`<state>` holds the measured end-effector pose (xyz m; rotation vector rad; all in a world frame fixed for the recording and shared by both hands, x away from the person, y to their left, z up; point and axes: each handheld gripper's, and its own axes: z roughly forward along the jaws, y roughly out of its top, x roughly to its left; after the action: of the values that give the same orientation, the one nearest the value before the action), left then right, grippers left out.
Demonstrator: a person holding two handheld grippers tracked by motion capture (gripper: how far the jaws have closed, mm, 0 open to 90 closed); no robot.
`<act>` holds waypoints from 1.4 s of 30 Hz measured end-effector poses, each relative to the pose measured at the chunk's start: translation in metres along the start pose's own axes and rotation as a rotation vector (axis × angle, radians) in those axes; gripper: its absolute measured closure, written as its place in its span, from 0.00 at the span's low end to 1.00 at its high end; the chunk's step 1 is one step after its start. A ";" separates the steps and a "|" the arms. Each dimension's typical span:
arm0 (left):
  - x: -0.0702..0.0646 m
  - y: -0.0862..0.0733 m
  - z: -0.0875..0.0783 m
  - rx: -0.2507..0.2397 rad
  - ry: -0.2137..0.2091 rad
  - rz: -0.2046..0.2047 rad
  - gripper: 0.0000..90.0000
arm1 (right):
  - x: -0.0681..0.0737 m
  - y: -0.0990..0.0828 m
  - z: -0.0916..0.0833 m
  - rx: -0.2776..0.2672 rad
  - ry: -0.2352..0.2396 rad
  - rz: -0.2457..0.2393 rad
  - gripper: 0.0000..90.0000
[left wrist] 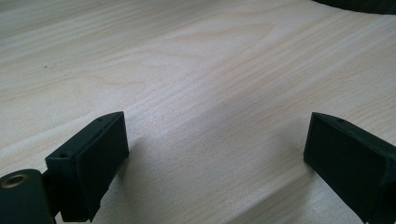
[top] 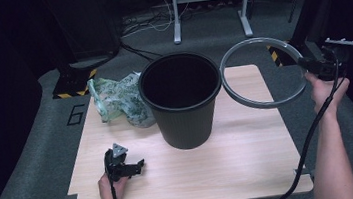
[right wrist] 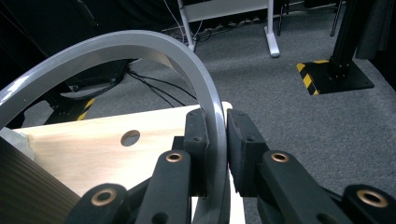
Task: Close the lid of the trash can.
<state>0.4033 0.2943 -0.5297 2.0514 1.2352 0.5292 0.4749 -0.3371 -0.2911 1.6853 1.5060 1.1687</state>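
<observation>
Right gripper [right wrist: 218, 140] clamps the grey ring [top: 262, 72] beside the bin [top: 182, 99], probably to fit its rim. Left gripper [top: 124, 167] rests wide on the bench [top: 242, 167].

Right tongs [right wrist: 227, 140] clamped, raised; left tongs [left wrist: 215, 158] gaping, low.

Open tabletop [top: 232, 168] across the whole near half, from the left gripper [top: 133, 167], resting there with jaws wide and nothing between them, over to the right edge. Blocked at mid-table by the tall black bin [top: 182, 99], with a crumpled patterned bag [top: 120, 102] packed against its left side, leaving only a narrow strip along the far left edge. Blocked also beside the bin's right rim by the grey ring [top: 262, 72], held aloft in the right gripper [top: 311, 66], with bare wood passable beneath it.
</observation>
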 end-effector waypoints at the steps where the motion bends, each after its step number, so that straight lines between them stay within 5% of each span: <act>1: 0.000 0.000 0.000 0.000 0.000 0.000 0.07 | 0.000 0.001 -0.001 -0.002 0.000 0.003 0.87; 21: 0.000 0.000 0.000 0.000 0.000 0.000 0.07 | 0.001 0.018 -0.012 -0.022 -0.007 0.001 0.88; 42: 0.000 0.000 0.000 0.000 0.000 0.000 0.07 | 0.017 0.029 -0.010 -0.013 0.047 0.010 0.88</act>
<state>0.4032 0.2943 -0.5297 2.0510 1.2350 0.5288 0.4789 -0.3276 -0.2578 1.6694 1.5166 1.2287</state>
